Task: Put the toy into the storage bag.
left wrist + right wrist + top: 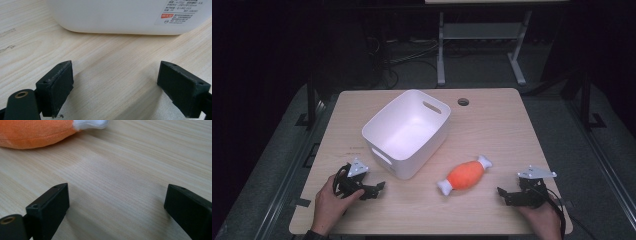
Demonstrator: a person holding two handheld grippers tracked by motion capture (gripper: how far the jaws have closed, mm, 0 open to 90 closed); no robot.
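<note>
While both hands are resting low on the table [502,125], nothing's being carried yet, so I'm reading this as the approach step. Biggest item, the white bin [407,131], is sitting empty at centre-left w/ its near corner just ahead of the left gripper [371,189]. The orange plush toy [464,174] is lying to the right of the bin, apart from it, near the right gripper [507,195]. Next move prob. needs the right gripper reaching fwd to straddle the toy's orange body. Both claws are standing spread wide, pinching nothing, only bare wood between the jaws.
</note>
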